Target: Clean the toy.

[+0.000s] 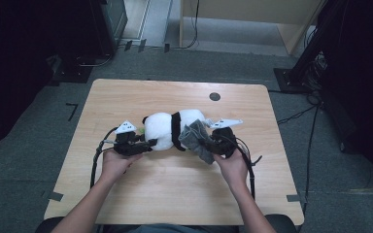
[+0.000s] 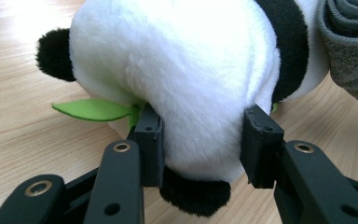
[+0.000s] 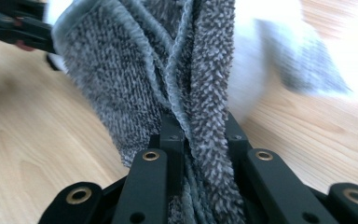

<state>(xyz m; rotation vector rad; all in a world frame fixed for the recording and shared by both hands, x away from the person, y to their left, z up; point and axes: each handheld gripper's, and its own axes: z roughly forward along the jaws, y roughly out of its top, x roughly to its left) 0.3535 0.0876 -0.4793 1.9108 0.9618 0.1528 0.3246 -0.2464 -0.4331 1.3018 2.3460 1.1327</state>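
My left claw (image 2: 200,140) pinches the white body of the plush panda (image 1: 167,128), which lies at the middle of the wooden surface (image 1: 175,189) in the high view. My right claw (image 3: 200,140) is pressed together on a bunched grey towel (image 3: 168,70), held against the panda's right end at frame centre.

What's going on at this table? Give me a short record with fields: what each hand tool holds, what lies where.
surface: wooden table
toy: plush panda lying on its side mid-table, a green felt leaf under it
left gripper: jaws pressed into the panda's white body from both sides
right gripper: jaws clamped on a bunched grey towel
towel position: against the panda's end nearest the right gripper
hands: one behind each gripper, near the table's front
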